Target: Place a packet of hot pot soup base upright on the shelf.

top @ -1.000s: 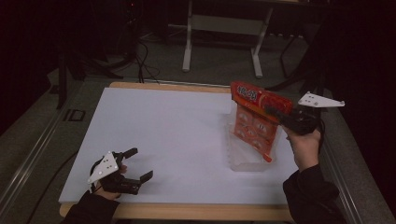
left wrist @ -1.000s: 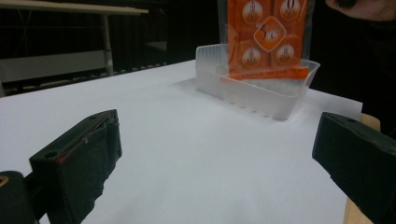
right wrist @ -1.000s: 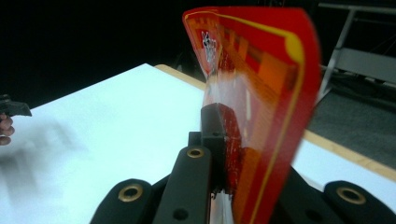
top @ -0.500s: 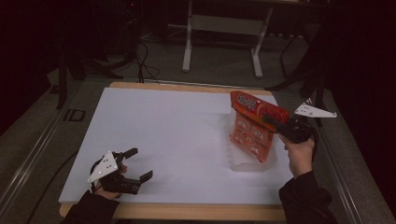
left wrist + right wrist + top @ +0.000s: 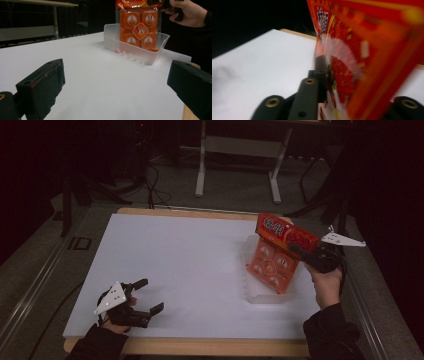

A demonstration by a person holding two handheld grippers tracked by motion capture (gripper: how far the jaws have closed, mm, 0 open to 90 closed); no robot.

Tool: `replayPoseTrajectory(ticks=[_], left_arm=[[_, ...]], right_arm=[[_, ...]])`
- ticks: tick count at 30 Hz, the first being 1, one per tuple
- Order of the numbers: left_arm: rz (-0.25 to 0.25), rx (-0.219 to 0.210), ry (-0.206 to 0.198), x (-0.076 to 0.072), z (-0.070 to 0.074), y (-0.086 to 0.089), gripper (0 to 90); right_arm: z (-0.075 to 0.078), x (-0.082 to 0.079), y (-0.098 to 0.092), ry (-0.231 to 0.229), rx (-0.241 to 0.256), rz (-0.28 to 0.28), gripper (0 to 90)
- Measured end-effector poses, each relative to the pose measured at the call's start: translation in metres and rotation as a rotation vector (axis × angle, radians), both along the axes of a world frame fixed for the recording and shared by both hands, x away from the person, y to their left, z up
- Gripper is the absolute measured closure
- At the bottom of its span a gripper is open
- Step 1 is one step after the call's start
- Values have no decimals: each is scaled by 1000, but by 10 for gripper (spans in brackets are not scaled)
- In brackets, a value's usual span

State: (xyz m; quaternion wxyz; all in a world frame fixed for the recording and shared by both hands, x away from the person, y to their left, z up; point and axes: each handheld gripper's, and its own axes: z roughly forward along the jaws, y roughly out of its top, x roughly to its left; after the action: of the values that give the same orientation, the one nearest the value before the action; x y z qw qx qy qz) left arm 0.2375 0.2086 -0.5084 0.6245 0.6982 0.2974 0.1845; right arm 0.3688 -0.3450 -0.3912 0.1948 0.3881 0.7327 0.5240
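An orange snack packet (image 5: 276,258) with a red header hangs from my right gripper (image 5: 300,251), which is shut on its top edge. The packet's lower end dips into a clear plastic bin (image 5: 260,292) at the right of the white table. The left gripper view looks across the table at the packet (image 5: 138,25) standing in the bin (image 5: 135,48), with the other hand behind it. In the right gripper view the red header (image 5: 362,50) is pinched between the jaws. My left gripper (image 5: 145,296) rests open near the front left corner, with nothing between its fingers (image 5: 42,82).
The white tabletop (image 5: 190,255) has a wooden edge (image 5: 210,346) along the front. Metal frame legs (image 5: 202,165) and cables stand on the dark floor beyond the far edge. A rail (image 5: 30,290) runs along the table's left side.
My right gripper has come down and nearer the front with the packet, bringing its lower end deeper into the clear bin. The left gripper has stayed where it was.
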Motion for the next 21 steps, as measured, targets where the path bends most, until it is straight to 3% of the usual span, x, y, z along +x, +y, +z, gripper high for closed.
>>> replayPoseTrajectory(ticks=[6, 7, 9, 12, 16, 21], left_arm=[[-3, -4, 2, 0, -1, -1, 21], [-4, -7, 5, 0, -1, -1, 21], [-8, -7, 5, 0, -1, -1, 21], [-9, -4, 6, 0, -1, -1, 21], [-19, -6, 8, 0, -2, -3, 21], [-14, -8, 2, -1, -1, -3, 21]], right_arm=[[-3, 1, -2, 10, -18, -37, 687], [-2, 1, -4, 14, -21, -59, 614], [0, 0, -6, 17, -12, -75, 570], [1, -1, -7, 12, -11, -84, 558], [3, -9, -16, 18, -3, -138, 468], [1, -16, -23, 32, -29, -168, 419]])
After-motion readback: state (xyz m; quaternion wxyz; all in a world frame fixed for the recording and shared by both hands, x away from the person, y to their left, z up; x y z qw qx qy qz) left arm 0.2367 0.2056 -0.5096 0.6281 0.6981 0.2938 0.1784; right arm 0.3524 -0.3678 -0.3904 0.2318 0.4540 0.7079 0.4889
